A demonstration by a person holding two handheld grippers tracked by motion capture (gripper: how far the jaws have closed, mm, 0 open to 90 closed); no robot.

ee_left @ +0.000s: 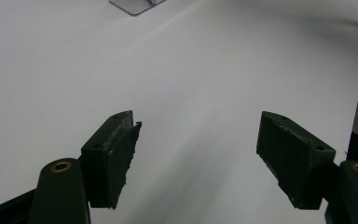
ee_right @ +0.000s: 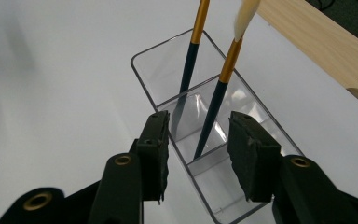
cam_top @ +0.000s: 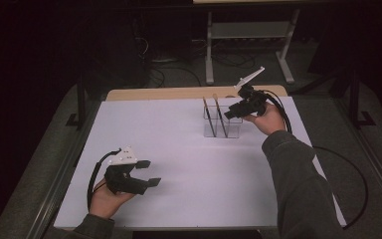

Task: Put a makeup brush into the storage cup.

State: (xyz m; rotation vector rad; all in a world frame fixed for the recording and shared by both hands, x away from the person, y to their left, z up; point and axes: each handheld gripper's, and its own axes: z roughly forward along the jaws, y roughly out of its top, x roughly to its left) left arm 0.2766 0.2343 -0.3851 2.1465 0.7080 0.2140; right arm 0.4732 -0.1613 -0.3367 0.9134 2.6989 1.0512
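A: Clear plastic three-compartment holder (ee_right: 214, 154) w/ two paintbrushes, where's it vs the right tongs (ee_right: 198, 156)?

B: Right under and ahead of them. In the right gripper view the tongs hang over the holder's middle part, black jaws either side of it, pads not pressing on anything. Partly open, nothing held.

A: Brushes?

B: Nearer brush w/ dark handle, gold ferrule and pale bristle tip (ee_right: 223, 79) stands tilted in the middle compartment, its lower handle showing between the two jaws but apart from both. Second dark-and-gold brush (ee_right: 191, 56) is beyond it, in the far compartment, also leaning.

A: And from the high view?

B: Right tongs (cam_top: 230, 113) sit just beside the holder (cam_top: 222, 124), on its right, jaw tips near the brush tops. Hand grips the body from below.

A: Left tongs?

B: Left tongs (cam_top: 149, 173) are well apart from the holder, low over the white bench (cam_top: 179, 149) near the person. Jaws wide open, empty; left gripper view has bare white surface between them (ee_left: 198, 154).
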